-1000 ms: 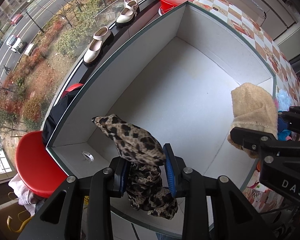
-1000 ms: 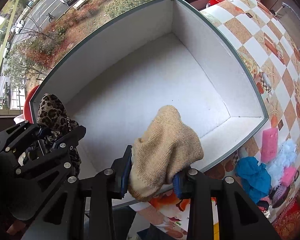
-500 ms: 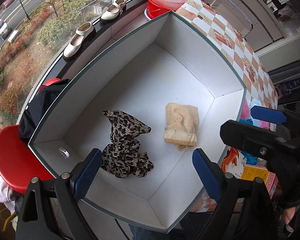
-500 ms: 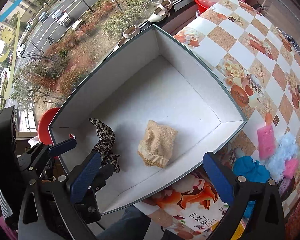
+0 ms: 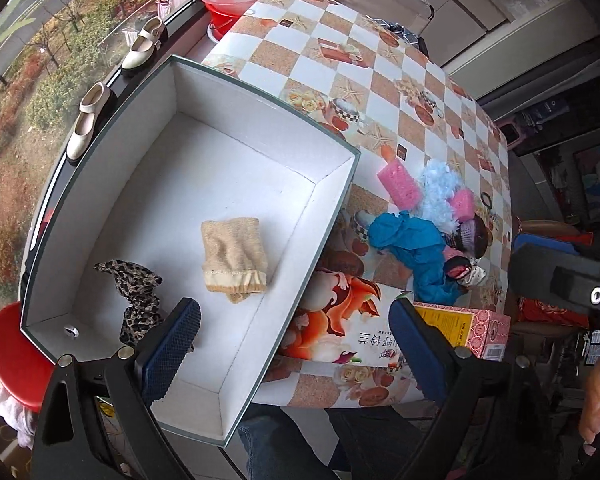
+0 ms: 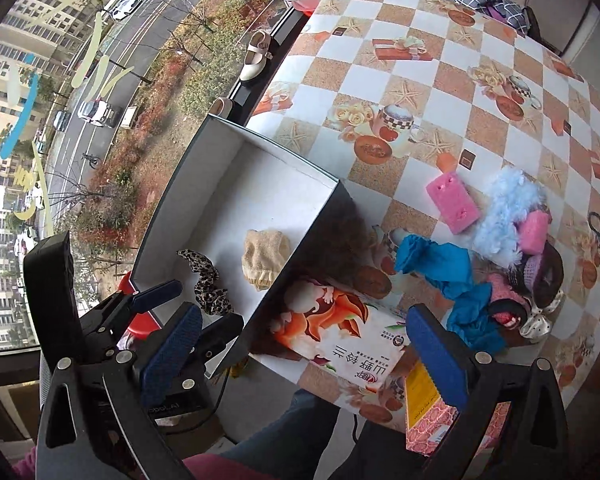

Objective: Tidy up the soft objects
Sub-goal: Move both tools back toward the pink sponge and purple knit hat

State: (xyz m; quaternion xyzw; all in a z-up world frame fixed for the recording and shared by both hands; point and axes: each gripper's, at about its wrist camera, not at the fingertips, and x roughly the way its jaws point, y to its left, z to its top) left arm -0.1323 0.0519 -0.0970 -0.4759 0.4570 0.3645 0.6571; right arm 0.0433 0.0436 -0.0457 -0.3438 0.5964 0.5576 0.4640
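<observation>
Both grippers, left [image 5: 294, 344] and right [image 6: 308, 350], have withdrawn with jaws released, leaving leopard cloth [image 5: 138, 294] and beige sock [image 5: 234, 256] in the box [image 5: 332, 184]; the tangled pile [image 6: 500, 256], seemingly interlocked, may drag neighbours when picked.

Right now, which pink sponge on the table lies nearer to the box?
The larger pink sponge, left of the light blue fluff; the smaller one lies beyond the fluff.

Box [image 5: 332, 184] is mostly bare floor toward its far end; beige sock [image 5: 233, 254] and leopard scrunchie [image 5: 138, 296] crowd the near end. Soft pile [image 5: 424, 240] clutters the bench [image 5: 340, 48] just beside it.
</observation>
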